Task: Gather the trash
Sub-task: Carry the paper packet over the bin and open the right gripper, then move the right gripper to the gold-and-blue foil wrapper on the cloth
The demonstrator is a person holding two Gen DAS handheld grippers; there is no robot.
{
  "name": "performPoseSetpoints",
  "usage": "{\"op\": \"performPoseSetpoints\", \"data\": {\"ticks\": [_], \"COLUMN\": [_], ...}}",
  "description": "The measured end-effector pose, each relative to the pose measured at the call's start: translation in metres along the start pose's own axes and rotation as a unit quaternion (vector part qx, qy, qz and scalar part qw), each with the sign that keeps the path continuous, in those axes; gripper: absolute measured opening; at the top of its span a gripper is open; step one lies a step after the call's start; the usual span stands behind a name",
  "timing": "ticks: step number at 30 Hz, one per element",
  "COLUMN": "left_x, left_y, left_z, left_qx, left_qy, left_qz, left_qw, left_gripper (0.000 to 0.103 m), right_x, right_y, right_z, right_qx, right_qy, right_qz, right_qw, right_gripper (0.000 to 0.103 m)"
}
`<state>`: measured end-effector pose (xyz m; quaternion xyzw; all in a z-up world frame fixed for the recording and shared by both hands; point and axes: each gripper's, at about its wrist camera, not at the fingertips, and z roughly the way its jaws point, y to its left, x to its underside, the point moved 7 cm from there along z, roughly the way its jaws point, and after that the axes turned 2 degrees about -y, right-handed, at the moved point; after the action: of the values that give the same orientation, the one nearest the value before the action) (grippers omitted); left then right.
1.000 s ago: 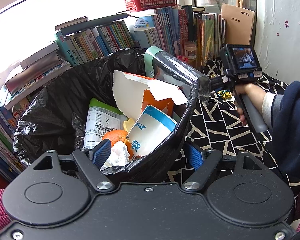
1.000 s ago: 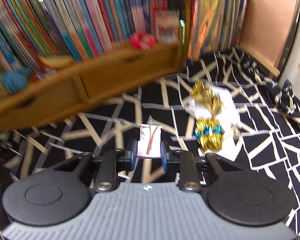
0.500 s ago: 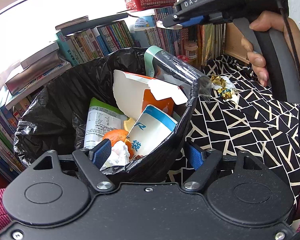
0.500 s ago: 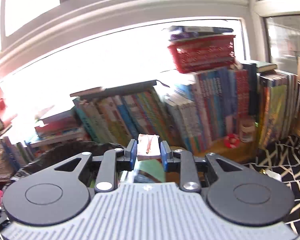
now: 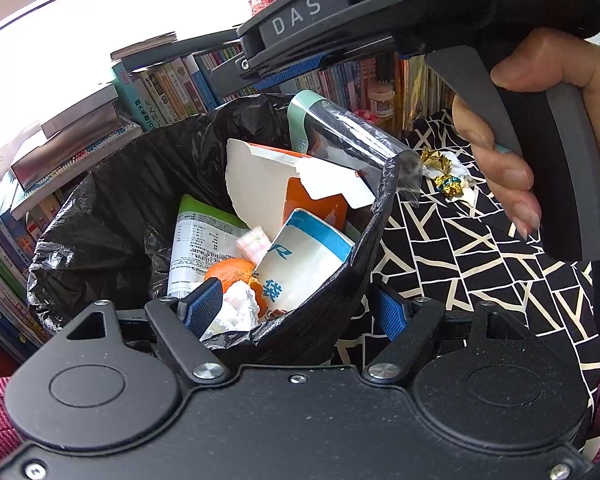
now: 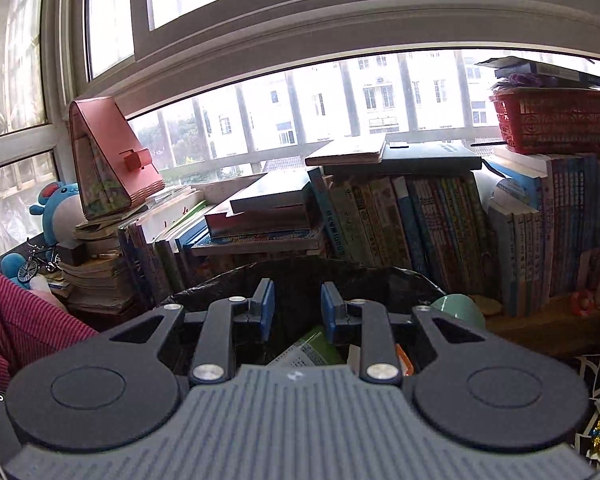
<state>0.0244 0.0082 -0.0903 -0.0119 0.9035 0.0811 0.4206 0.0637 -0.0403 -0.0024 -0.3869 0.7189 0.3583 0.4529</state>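
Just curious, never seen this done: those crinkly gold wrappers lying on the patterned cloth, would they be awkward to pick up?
The gold wrappers look like thin crumpled foil, so probably very light and easily crushed. Their wrinkled, springy shape may shift or slip on the cloth when nudged. Unlikely to roll.

bin liner (image 5: 112,216): glossy crinkled black plastic | tablecloth (image 5: 468,264): matt patterned cloth | basket (image 6: 552,120): red plastic
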Motion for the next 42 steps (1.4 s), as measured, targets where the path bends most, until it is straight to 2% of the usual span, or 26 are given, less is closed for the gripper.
{"op": "performPoseSetpoints", "data": {"ticks": [3, 5, 7, 11, 19, 26, 30, 33, 37, 42], "left_x": [0.0, 0.0, 0.0, 0.0, 0.0, 0.0, 0.0, 0.0, -0.001, -0.001], "left_y": [0.0, 0.0, 0.0, 0.0, 0.0, 0.0, 0.0, 0.0, 0.001, 0.002], "left_z": [0.0, 0.0, 0.0, 0.0, 0.0, 0.0, 0.0, 0.0, 0.0, 0.001], "left_qx": [0.0, 0.0, 0.0, -0.001, -0.001, -0.002, -0.002, -0.001, 0.0, 0.001], "left_qy": [0.0, 0.0, 0.0, 0.0, 0.0, -0.001, -0.001, 0.0, 0.001, 0.002], "left_qz": [0.0, 0.001, 0.0, 0.001, 0.001, 0.002, 0.002, 0.002, 0.0, -0.001], "left_qw": [1.0, 1.0, 1.0, 1.0, 1.0, 1.0, 1.0, 1.0, 1.0, 1.0], "left_gripper": [0.077, 0.077, 0.077, 0.077, 0.077, 0.077, 0.077, 0.077, 0.077, 0.077], "right_x": [0.005, 0.006, 0.006, 0.002, 0.002, 0.01, 0.021, 0.037, 0.065, 0.112], "right_y": [0.0, -0.003, -0.007, -0.018, -0.056, -0.109, -0.15, -0.185, -0.232, -0.285], "right_z": [0.002, 0.002, 0.001, -0.002, -0.007, -0.018, -0.029, -0.038, -0.049, -0.06], "right_qx": [-0.001, 0.002, 0.007, 0.027, 0.095, 0.177, 0.237, 0.286, 0.353, 0.433], "right_qy": [0.007, 0.008, 0.006, -0.002, -0.008, -0.012, -0.011, -0.005, 0.006, 0.048], "right_qz": [0.003, 0.007, 0.011, 0.02, 0.051, 0.09, 0.116, 0.145, 0.18, 0.207], "right_qw": [1.0, 1.0, 1.0, 0.999, 0.994, 0.98, 0.965, 0.947, 0.918, 0.876], "right_gripper": [0.034, 0.038, 0.051, 0.059, 0.067, 0.075, 0.078, 0.081, 0.083, 0.083]}}
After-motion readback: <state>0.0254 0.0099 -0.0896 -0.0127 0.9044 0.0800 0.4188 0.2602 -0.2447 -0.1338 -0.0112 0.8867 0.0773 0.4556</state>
